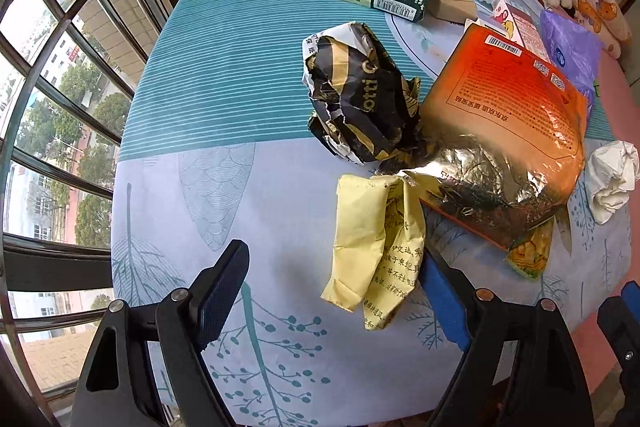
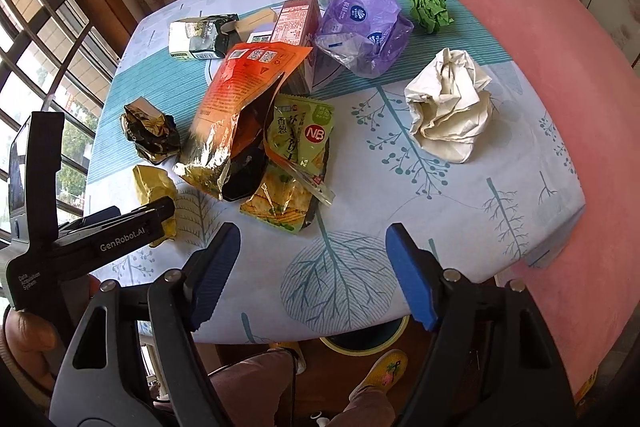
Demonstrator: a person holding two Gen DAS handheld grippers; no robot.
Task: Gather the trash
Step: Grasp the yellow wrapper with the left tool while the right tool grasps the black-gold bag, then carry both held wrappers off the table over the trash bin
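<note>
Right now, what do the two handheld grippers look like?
Both the left gripper and the right gripper have black plastic frames, silver pivot bolts and ribbed blue finger pads. The left one's body carries white "GenRobot.AI" lettering. No cables visible.

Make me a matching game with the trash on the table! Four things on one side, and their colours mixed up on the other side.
Things:
1. crumpled paper ball
2. big snack bag
3. plastic bag
4. small paper wad

Colours:
A. purple
B. green
C. white
D. orange with a shiny foil end

Pairs: 1-C, 2-D, 3-A, 4-B
</note>
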